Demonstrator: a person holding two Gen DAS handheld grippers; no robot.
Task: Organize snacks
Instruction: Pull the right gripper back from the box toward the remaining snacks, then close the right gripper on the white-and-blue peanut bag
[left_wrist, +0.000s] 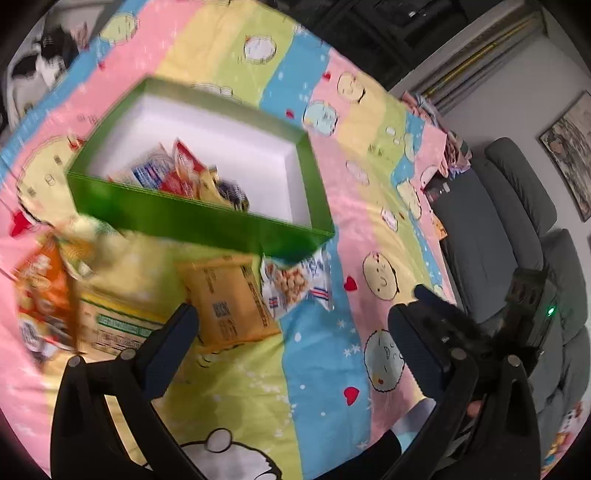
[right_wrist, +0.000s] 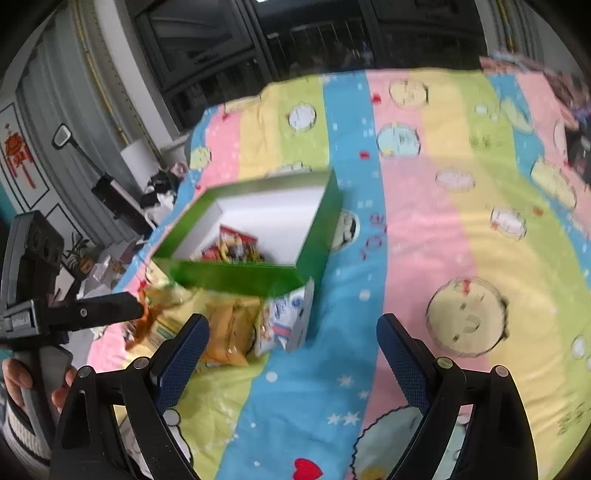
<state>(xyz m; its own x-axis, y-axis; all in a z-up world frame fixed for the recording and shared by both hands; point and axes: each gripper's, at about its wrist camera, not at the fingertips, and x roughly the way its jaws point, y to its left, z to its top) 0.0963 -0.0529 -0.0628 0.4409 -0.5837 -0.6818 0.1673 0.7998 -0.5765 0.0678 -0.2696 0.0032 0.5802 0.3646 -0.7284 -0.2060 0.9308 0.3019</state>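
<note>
A green box (left_wrist: 192, 218) (right_wrist: 236, 275) with a white inside lies on the striped bedspread and holds several snack packets (left_wrist: 184, 173). In front of it lie loose snacks: a mustard packet (left_wrist: 229, 299) (right_wrist: 229, 328), a white-blue nut packet (left_wrist: 295, 284) (right_wrist: 286, 321), an orange bag (left_wrist: 40, 295) and a yellow-green packet (left_wrist: 118, 317). My left gripper (left_wrist: 295, 332) is open above the bedspread, its left finger beside the mustard packet. My right gripper (right_wrist: 295, 350) is open just short of the loose snacks, with nothing between its pads.
The cartoon bedspread (right_wrist: 443, 221) stretches wide to the right of the box. A grey sofa (left_wrist: 517, 229) stands past the bed's right edge. Clutter and a dark stand (right_wrist: 118, 199) sit beyond the left edge. A hand (right_wrist: 14, 380) holds the left gripper's handle.
</note>
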